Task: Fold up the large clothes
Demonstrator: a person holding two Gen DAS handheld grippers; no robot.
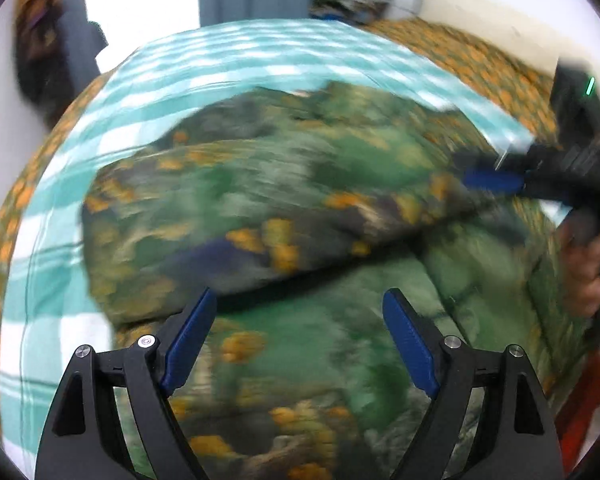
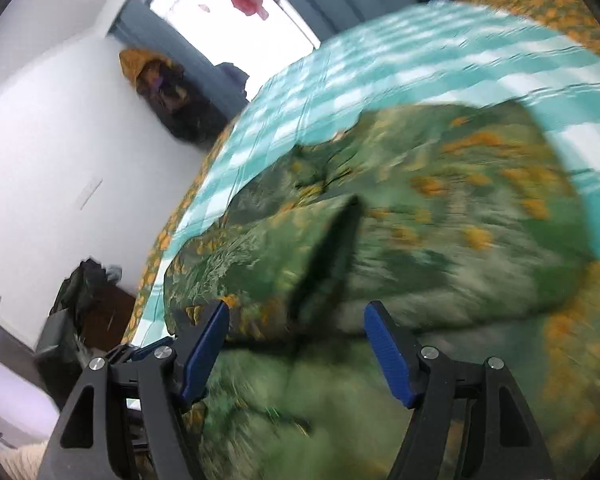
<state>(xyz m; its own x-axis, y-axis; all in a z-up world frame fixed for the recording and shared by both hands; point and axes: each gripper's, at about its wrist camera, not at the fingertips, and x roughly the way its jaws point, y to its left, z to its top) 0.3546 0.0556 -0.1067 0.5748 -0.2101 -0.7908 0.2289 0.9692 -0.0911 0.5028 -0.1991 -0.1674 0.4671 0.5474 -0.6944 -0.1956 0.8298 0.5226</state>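
Observation:
A large green garment (image 1: 300, 184) with orange flower print lies bunched and partly folded over itself on a teal and white checked sheet (image 1: 204, 64). Both views are blurred by motion. My left gripper (image 1: 300, 296) is open just above the garment's near part, and nothing sits between its blue pads. In the right wrist view the same garment (image 2: 460, 220) fills the middle, and my right gripper (image 2: 298, 308) hovers open over its near edge, beside a dark fold (image 2: 328, 256). The right gripper (image 1: 496, 180) also shows at the garment's right edge in the left wrist view, with a hand (image 1: 588, 268) behind it.
The sheet lies on a bed with an orange-patterned cover (image 1: 480, 60). A white wall (image 2: 60, 140) runs along the bed's left side, with a dark heap of clothes (image 2: 172, 92) by the window and dark furniture (image 2: 84, 312) lower down. More bundles (image 1: 352, 0) sit at the far end.

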